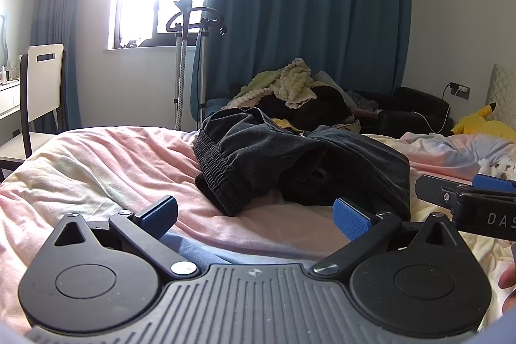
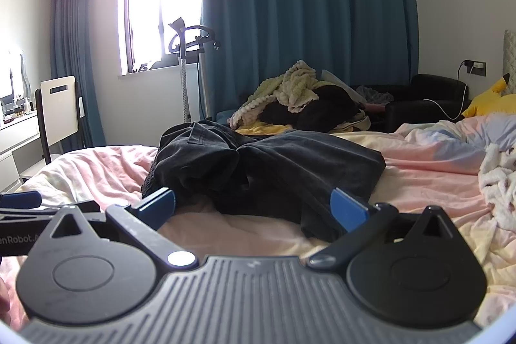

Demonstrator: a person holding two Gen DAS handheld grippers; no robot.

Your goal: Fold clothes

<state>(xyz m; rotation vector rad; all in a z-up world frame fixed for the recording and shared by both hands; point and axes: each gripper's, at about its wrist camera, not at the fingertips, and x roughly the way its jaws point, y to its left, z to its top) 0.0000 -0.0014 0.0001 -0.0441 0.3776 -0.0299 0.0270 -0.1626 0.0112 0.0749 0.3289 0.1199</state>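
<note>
A pair of dark grey trousers (image 1: 290, 160) with an elastic waistband (image 1: 216, 179) lies bunched and partly folded on the pink bedsheet (image 1: 113, 163). It also shows in the right wrist view (image 2: 274, 170). My left gripper (image 1: 256, 218) is open and empty, just short of the trousers' near edge. My right gripper (image 2: 253, 208) is open and empty, its right finger close to the trousers' near corner. The right gripper shows at the right edge of the left wrist view (image 1: 467, 199).
A pile of clothes and a knitted blanket (image 1: 290, 86) lies beyond the bed. A white chair (image 1: 38, 86) and a garment steamer stand (image 1: 183, 60) are at the left. A yellow plush toy (image 1: 483, 124) and a white fluffy item (image 2: 496, 182) lie to the right.
</note>
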